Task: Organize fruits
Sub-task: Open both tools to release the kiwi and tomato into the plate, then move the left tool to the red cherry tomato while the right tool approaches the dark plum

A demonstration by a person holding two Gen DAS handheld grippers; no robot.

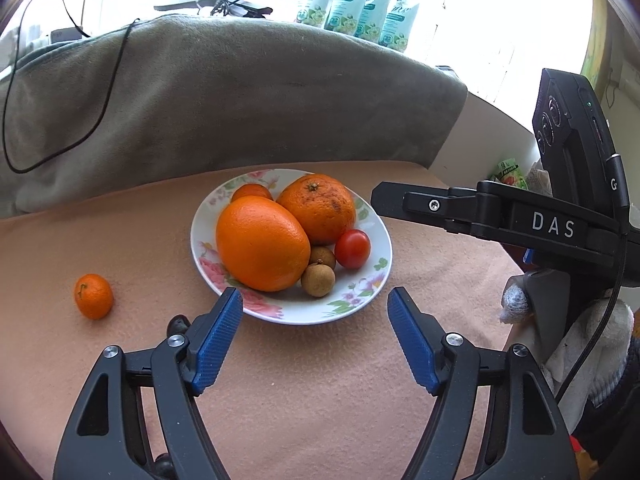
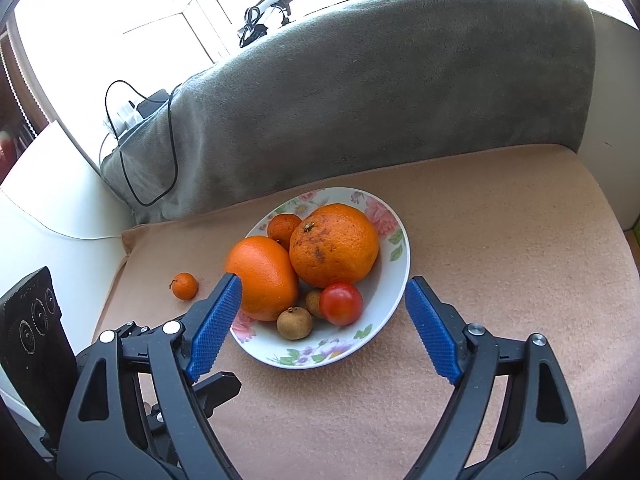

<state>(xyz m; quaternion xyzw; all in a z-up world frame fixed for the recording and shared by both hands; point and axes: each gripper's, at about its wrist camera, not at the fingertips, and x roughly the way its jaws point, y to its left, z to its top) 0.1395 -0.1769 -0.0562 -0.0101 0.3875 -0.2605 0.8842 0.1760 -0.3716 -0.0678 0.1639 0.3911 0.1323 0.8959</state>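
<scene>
Leftmost, a small mandarin (image 1: 93, 296) lies alone on the beige cloth (image 1: 320, 380), well apart from the plate (image 1: 370, 280), and to my eye it is the one fruit not yet gathered. My left claw (image 1: 316, 340) hangs spread and empty just short of the plate's near rim. I judge the next step is fetching that mandarin, and the left claw sits nearer to it. To do it well I should swing left, straddle the fruit with both pads level, then close gently, since soft peel bruises and a round fruit rolls on cloth. On the plate sit a smooth orange (image 1: 262, 244), a rougher orange (image 1: 318, 208), a second mandarin (image 1: 251, 192) behind them, two longans (image 1: 318, 280) and a tomato (image 1: 352, 249). My right claw (image 2: 322, 320) is likewise spread and empty, facing the plate. Free room on the plate is scarce; the near right rim looks barest. The rear mandarin is half hidden, and one longan is partly covered by its neighbours.
</scene>
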